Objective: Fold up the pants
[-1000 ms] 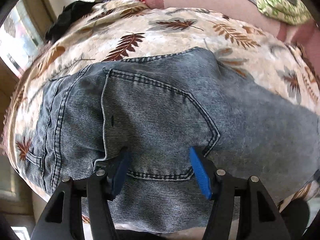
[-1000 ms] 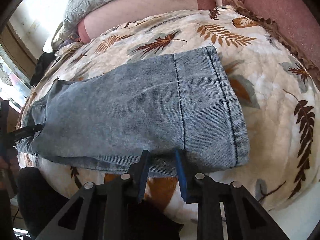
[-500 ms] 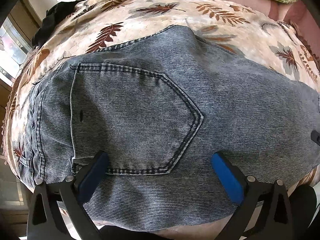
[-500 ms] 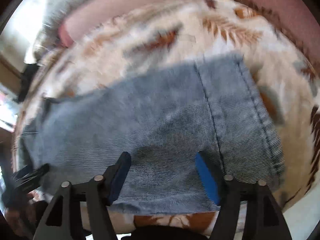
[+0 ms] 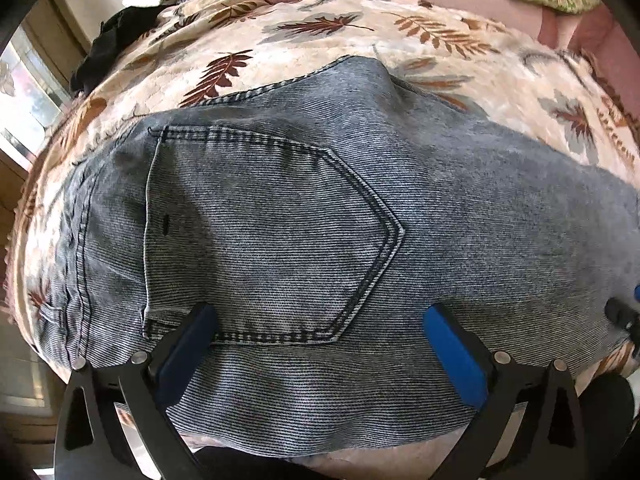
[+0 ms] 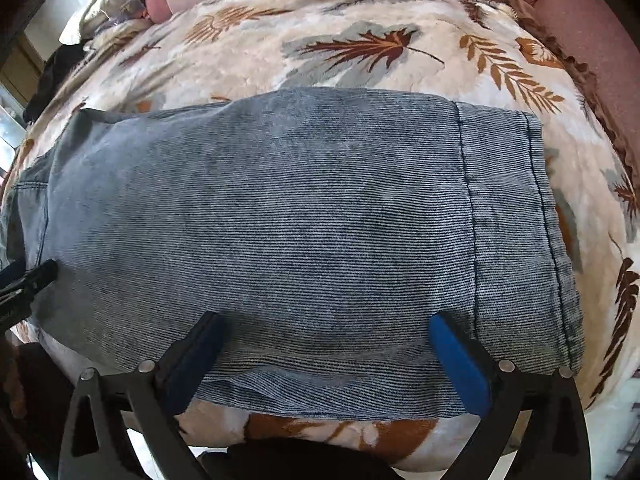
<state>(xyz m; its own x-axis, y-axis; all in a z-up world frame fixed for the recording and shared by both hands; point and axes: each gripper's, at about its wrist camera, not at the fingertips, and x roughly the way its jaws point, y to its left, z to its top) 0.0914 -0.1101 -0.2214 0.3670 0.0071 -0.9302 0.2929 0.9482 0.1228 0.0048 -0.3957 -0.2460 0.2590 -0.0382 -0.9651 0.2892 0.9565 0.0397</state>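
Between the left gripper (image 5: 320, 316) pads there's nothing but flat denim, so it's spread wide and holding nothing; its jaws have just been opening, and they hang over the lower seam of the back pocket (image 5: 264, 236). Same deal on the right gripper (image 6: 324, 340): jaws have just been opening too, now splayed fully over the near edge of the leg with no cloth pinched. The pants (image 6: 280, 216) lie flat across the leaf-print blanket (image 6: 360, 44), already doubled leg on leg by the look of it, waistband off to the left and the hem (image 6: 548, 216) to the right. You can spot the other gripper's tip poking in at the edge of each view, so the two sit along the same near edge, well apart. My guess is the next fold brings hem toward waist, so if I were doing it I'd drop the right one closer to the hem, catch both layers at once, and keep the left one pinning the seat so nothing skews. Both hands are tipped steeply down at the bed, nearly looking straight onto the fabric.
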